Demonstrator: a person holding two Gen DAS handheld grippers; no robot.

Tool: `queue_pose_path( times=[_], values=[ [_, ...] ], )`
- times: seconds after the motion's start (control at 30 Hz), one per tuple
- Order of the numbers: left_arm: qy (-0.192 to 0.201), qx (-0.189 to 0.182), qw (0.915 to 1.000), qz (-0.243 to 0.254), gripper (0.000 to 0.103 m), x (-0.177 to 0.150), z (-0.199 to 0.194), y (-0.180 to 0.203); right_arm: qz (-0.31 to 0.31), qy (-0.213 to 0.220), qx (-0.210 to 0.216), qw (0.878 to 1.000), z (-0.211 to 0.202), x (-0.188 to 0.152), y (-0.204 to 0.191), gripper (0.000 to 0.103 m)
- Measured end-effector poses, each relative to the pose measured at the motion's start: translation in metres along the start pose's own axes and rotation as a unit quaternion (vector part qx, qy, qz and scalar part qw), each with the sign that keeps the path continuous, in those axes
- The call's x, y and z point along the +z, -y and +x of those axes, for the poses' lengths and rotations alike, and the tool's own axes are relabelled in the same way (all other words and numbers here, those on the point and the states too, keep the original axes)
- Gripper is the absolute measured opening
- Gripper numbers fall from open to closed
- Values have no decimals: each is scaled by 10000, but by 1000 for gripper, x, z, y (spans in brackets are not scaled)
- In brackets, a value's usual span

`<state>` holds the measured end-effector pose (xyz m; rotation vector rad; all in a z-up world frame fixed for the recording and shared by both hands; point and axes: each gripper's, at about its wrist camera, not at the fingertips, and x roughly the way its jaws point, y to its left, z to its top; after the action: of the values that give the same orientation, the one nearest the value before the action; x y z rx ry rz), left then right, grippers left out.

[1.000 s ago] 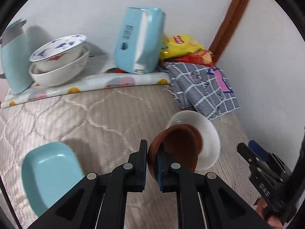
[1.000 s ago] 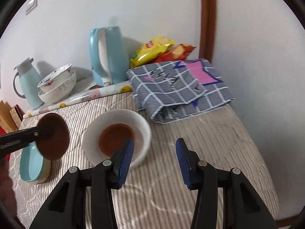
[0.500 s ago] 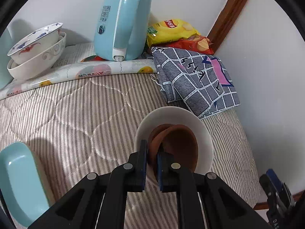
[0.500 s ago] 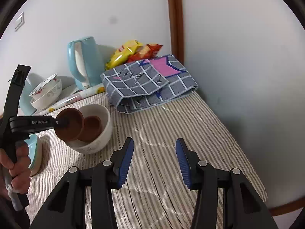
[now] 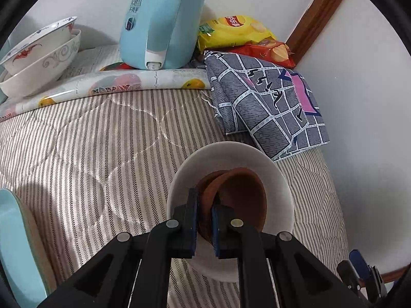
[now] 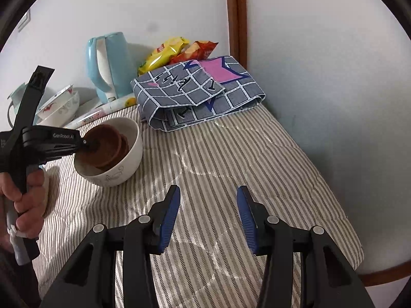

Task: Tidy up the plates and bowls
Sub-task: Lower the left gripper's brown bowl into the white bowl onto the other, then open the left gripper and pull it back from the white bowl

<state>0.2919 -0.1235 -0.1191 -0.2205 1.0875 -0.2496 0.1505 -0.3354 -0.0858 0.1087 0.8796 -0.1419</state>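
Item one: my left gripper [image 5: 204, 220] is clamping the rim of a brown bowl [image 5: 241, 197], holding it tilted inside the white bowl [image 5: 231, 154], over a second brown bowl [image 6: 125, 145] lying there. Item two: my right gripper [image 6: 208, 218] is hanging with jaws parted and nothing between them, above the striped quilt [image 6: 231, 159]. Item three: I am seeing two patterned bowls [image 5: 38, 59] stacked at the back, beside a blue kettle [image 5: 159, 23]. Item four: a light blue dish [image 5: 15, 251] is sitting at the left edge.

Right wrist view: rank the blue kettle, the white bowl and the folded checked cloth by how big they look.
1. folded checked cloth
2. white bowl and blue kettle: look alike; the bowl is nearer, so unranked.
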Motion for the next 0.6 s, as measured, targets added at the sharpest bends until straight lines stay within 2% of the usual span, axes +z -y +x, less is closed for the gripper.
queue_pose_path(
  times=[0.27,0.47,0.6],
  values=[
    [-20,-85,10000,8,11,0,1,1,-119,-96,68,9999,5,0,-10,46],
    [-150,-161,9997,86,19,0,0,2,-200,-80,100,9997,4,4,-19,46],
    [-47,-74,9997,227,26,-1,-10,7,-256,-50,124,9996,1,6,-25,46]
  ],
)
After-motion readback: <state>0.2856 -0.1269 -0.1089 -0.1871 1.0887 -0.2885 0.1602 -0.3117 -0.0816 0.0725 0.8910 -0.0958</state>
